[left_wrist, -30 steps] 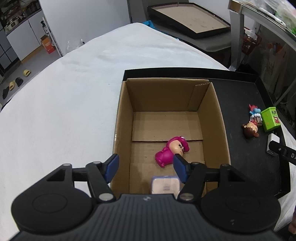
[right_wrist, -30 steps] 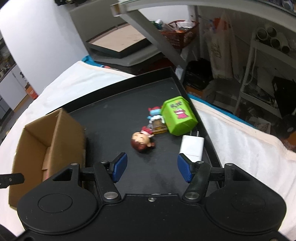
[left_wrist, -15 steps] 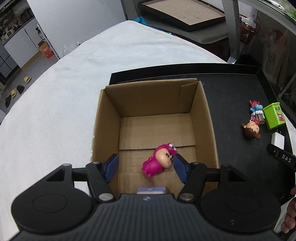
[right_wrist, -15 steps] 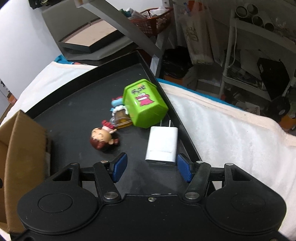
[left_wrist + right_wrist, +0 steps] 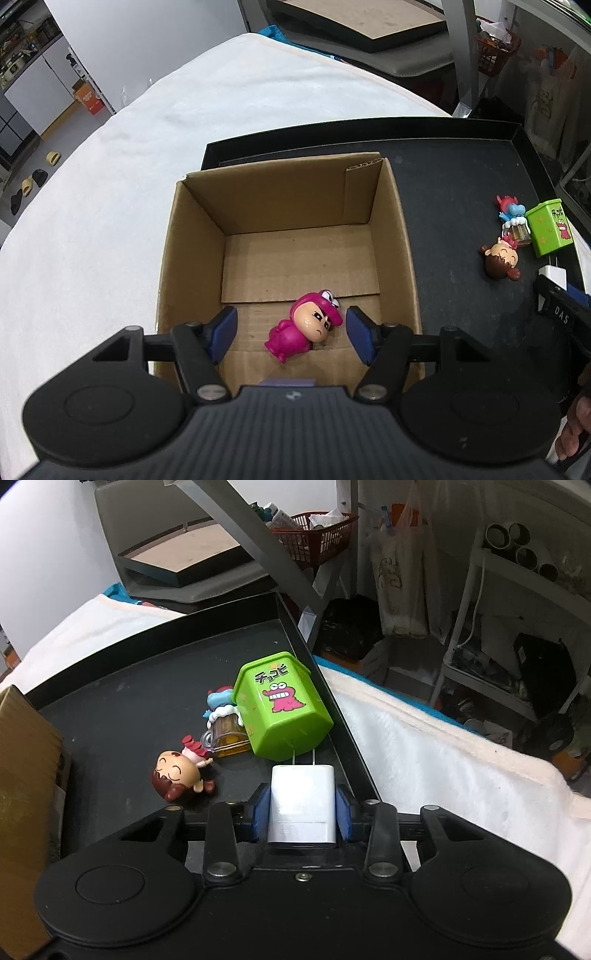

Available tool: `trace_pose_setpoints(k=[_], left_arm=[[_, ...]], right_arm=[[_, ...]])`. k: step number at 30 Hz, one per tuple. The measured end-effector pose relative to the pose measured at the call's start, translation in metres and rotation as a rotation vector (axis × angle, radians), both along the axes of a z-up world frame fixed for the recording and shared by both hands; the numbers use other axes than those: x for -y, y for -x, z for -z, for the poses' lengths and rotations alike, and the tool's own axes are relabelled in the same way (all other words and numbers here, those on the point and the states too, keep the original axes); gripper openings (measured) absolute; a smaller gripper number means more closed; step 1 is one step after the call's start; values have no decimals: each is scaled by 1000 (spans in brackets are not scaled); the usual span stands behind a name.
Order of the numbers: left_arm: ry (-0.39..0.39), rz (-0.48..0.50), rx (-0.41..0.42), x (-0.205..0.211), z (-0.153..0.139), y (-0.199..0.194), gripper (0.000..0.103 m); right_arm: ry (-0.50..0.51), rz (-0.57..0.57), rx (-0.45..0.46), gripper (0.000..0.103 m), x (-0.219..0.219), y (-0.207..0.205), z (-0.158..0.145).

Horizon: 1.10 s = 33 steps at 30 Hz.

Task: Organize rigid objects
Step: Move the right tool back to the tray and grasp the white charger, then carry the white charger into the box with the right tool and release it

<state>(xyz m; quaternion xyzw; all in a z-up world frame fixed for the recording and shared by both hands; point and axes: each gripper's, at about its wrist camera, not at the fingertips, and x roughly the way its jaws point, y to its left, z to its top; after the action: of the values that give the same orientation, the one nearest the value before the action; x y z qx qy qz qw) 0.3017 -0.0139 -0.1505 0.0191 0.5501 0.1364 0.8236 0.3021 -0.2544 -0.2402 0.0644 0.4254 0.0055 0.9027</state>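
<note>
My right gripper [image 5: 302, 812] is shut on a white plug charger [image 5: 303, 805] lying on the black tray [image 5: 140, 686], prongs pointing at a green box [image 5: 280, 709]. A beer-mug toy [image 5: 227, 727] and a brown-haired figurine [image 5: 177, 775] lie just left of it. My left gripper [image 5: 291, 332] is open and empty above the open cardboard box [image 5: 288, 199], which holds a pink figurine [image 5: 306, 325] and a pale purple object [image 5: 286, 382] mostly hidden by the gripper body. The right gripper's tip [image 5: 561, 310] shows at the right edge of the left wrist view.
The tray sits on a white cloth-covered table [image 5: 110, 184]. The same green box [image 5: 548, 227], figurine [image 5: 500, 258] and mug toy [image 5: 513, 221] lie at the tray's right side. Shelving and a metal frame [image 5: 258, 542] stand beyond the table.
My right gripper moved forward over the white charger and shut on it. My left gripper drew back and up over the cardboard box, still open.
</note>
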Motion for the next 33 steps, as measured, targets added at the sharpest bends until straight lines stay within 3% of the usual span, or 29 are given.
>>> trace_pose_setpoints(k=[13,33], left_arm=[[25,-26,41,-11,-16,23,63],[79,-140,105,-76,-36,82,63]], right_arm=[[-26,-51,15,36,-7,16,-23],[-72,-150,121,36,-54,44,-99]])
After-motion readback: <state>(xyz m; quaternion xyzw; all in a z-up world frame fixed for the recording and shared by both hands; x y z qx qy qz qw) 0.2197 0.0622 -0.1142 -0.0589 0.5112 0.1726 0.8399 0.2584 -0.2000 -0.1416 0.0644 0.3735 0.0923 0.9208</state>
